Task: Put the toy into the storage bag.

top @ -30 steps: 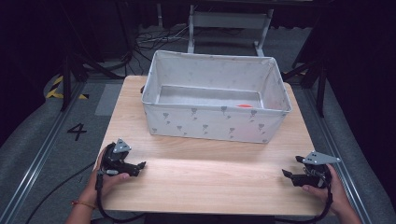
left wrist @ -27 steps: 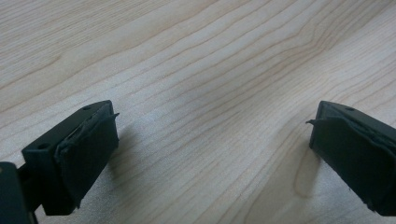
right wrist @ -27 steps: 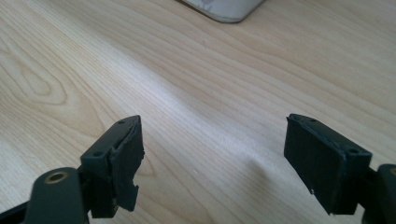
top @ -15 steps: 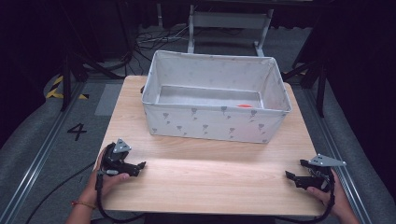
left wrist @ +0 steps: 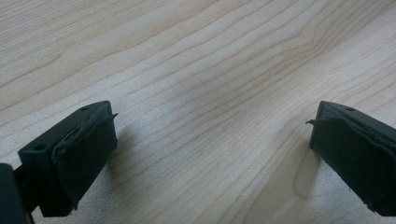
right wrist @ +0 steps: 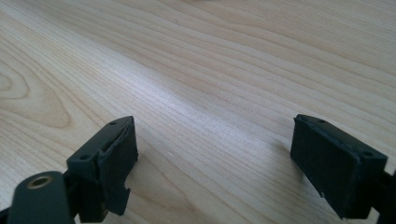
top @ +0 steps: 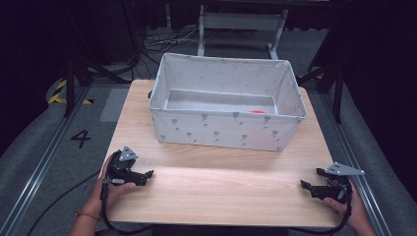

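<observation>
A: The left gripper (top: 147,174) rests on the near left part of the wooden table (top: 221,187), and its jaws stand wide apart with only bare wood between them, as the left gripper view also shows (left wrist: 210,140). The right gripper (top: 311,179) lies at the near right edge. Its jaws have just been opening, and now they are wide as well, with nothing between them (right wrist: 215,158).

B: So neither one holds anything. Where is the thing they work with?

A: The fabric bin (top: 226,132) stands at the middle of the far half of the table, well apart from both grippers. Inside it, near the right end of the floor, there is a small orange object (top: 256,111). It is perhaps a small toy or a piece of plastic; from the high view it is too small to tell.

B: Which step is this, in your judgement?

A: It looks like a rest position, either before a reach or after a release. Both hands are parked at the near edge, away from the bin.

B: And the next move?

A: If the orange object is the goal, the right gripper is on the better side. It would need to rise over the bin's near wall, come down inside, and close only when the object is between the pads.
</observation>
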